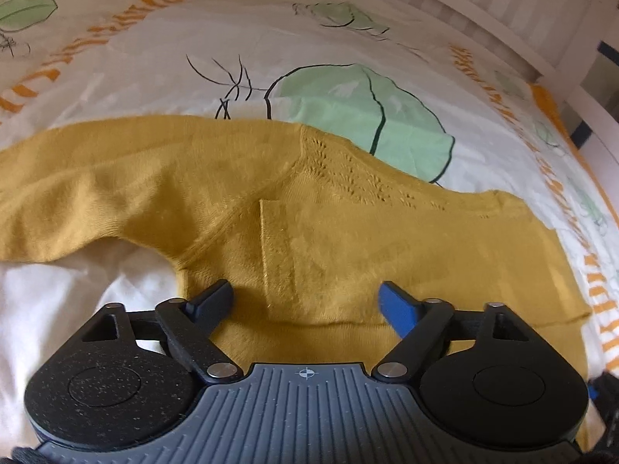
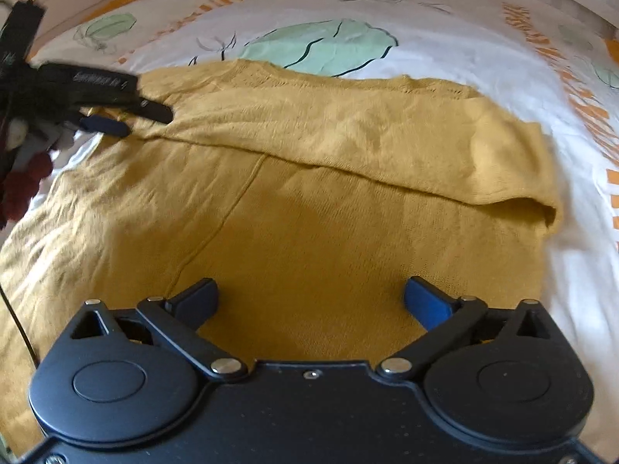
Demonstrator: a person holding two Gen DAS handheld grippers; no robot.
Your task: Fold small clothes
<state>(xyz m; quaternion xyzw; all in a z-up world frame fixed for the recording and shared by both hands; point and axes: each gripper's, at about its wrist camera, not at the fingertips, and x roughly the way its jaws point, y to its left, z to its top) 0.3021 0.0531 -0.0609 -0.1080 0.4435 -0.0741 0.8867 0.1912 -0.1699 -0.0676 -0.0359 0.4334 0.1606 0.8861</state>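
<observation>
Over on the left, the left gripper (image 1: 305,301) hangs low above the mustard sweater (image 1: 348,239), jaws spread apart, nothing between them, its fingers (image 1: 214,301) over the knit near the armpit seam. One sleeve (image 1: 96,193) trails off leftward. The sweater lies flat on the bedspread (image 1: 193,38) with its green leaf print (image 1: 363,116). Moving right, the right gripper (image 2: 311,297) is wide open too, holding nothing, poised above the body of the garment, where a folded sleeve (image 2: 387,139) lies across it.
</observation>
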